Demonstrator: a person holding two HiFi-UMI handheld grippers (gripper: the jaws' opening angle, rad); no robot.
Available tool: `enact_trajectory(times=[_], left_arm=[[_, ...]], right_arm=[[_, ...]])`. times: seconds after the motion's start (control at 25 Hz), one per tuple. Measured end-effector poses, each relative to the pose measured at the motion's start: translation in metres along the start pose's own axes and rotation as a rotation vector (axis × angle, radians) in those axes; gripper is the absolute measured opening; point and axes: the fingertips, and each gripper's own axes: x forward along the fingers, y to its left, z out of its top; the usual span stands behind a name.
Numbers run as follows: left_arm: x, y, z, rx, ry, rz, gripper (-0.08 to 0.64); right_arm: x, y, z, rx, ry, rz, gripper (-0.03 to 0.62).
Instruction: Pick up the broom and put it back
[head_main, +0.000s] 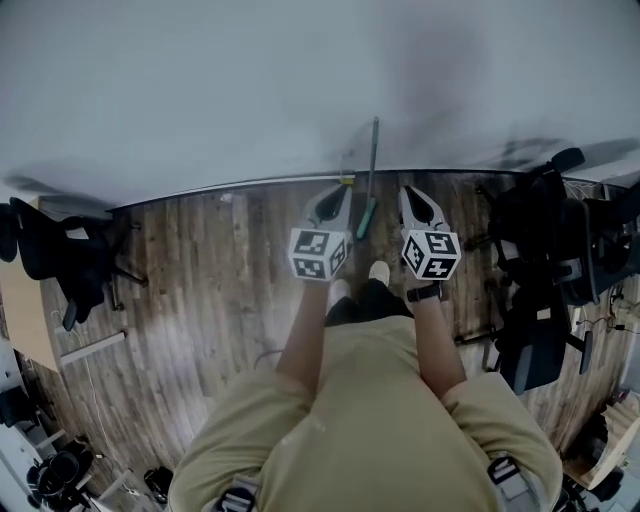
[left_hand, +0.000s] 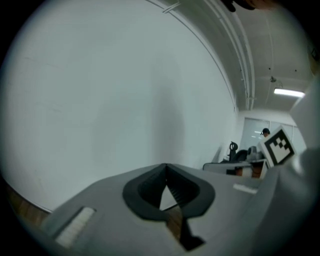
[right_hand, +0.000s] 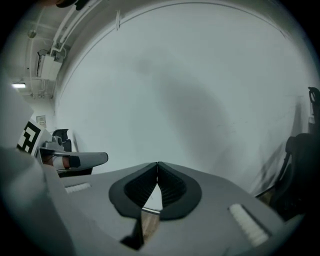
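Note:
The broom leans against the white wall, its thin grey pole ending in a teal lower part near the floor. It stands between my two grippers in the head view and neither touches it. My left gripper is just left of it, with its jaws shut and nothing in them. My right gripper is just right of it, also shut and empty. In the left gripper view the left gripper faces bare wall. The right gripper faces the wall too. The broom shows in neither gripper view.
Black office chairs stand at the left and at the right on the wood floor. The white wall meets the floor just ahead of the person's shoes. More clutter lies along the bottom left corner.

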Motion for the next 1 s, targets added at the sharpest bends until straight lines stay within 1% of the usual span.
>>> enact_trajectory(times=[0.08, 0.24, 0.4, 0.6, 0.72, 0.84, 0.92, 1.0], left_arm=[[0.007, 0.017, -0.005, -0.019, 0.019, 0.006, 0.002], [0.014, 0.033, -0.03, -0.05, 0.101, 0.017, 0.003], [0.037, 0.046, -0.038, -0.063, 0.128, 0.035, 0.003], [0.077, 0.046, -0.054, -0.073, 0.178, 0.039, 0.003], [0.101, 0.048, -0.076, -0.098, 0.212, 0.048, 0.003], [0.127, 0.053, -0.1, -0.125, 0.237, 0.064, 0.003], [0.14, 0.061, -0.115, -0.141, 0.255, 0.079, 0.003], [0.155, 0.066, -0.127, -0.143, 0.267, 0.08, 0.003]], right_arm=[[0.021, 0.004, -0.007, 0.0, 0.029, 0.014, 0.008], [0.043, 0.012, -0.028, 0.012, 0.104, 0.043, 0.008], [0.07, 0.008, -0.038, 0.005, 0.147, 0.076, 0.008], [0.105, -0.021, -0.059, -0.003, 0.217, 0.094, 0.023], [0.122, -0.037, -0.086, 0.026, 0.27, 0.122, 0.037], [0.137, -0.062, -0.12, 0.062, 0.343, 0.126, 0.048], [0.149, -0.079, -0.139, 0.084, 0.388, 0.122, 0.068], [0.167, -0.095, -0.15, 0.094, 0.411, 0.12, 0.108]])
